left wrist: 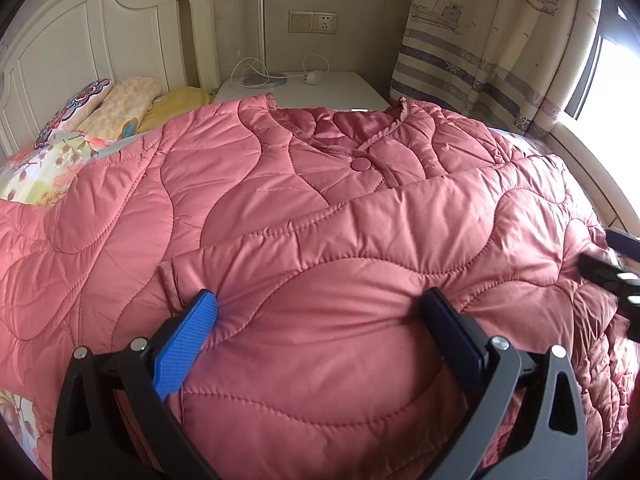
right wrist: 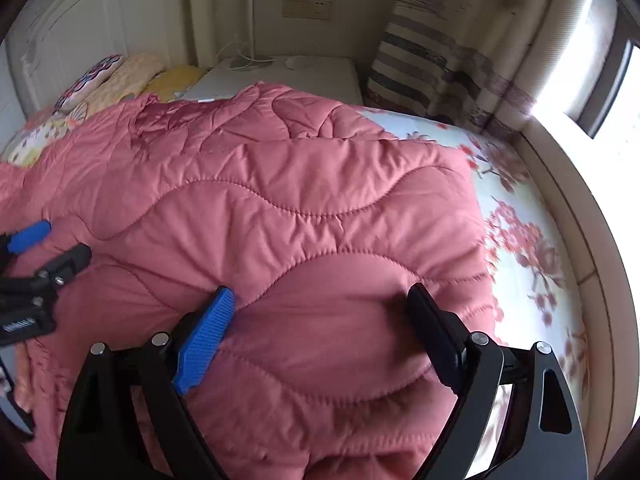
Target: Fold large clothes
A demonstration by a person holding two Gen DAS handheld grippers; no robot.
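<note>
Left wrist view. 1 pink quilted jacket [left wrist: 320,208], spread front-up over the bed [left wrist: 36,168], collar toward the nightstand [left wrist: 320,88]. 1 round snap button [left wrist: 361,164] below the neckline. 1 sleeve or side panel laid across the chest, edge running from lower left to upper right. Left gripper [left wrist: 320,312]: fingers [left wrist: 188,344] spread wide, tips pressed down into the padding, nothing pinched between them. Right gripper seen blurred at the right edge. 3 pillows [left wrist: 120,104] by the headboard, 1 curtain [left wrist: 480,40], 1 wall socket plate [left wrist: 313,21].

Right wrist view. Same 1 jacket [right wrist: 280,200], folded panel on top, right edge lying on the floral sheet [right wrist: 520,220]. Right gripper [right wrist: 320,320]: fingers [right wrist: 204,340] released and wide apart, poised over the fabric, no cloth caught. Left gripper [right wrist: 44,248] visible at the left, 1 blue pad and 1 black.

Step judged: 1 side fold laid in and let go, left side holding it flat. Next move judged: fresh hold on the opposite sleeve or the hem, fingers low enough to catch all layers of thick padding, then a carry across without dragging the settled fold.
</note>
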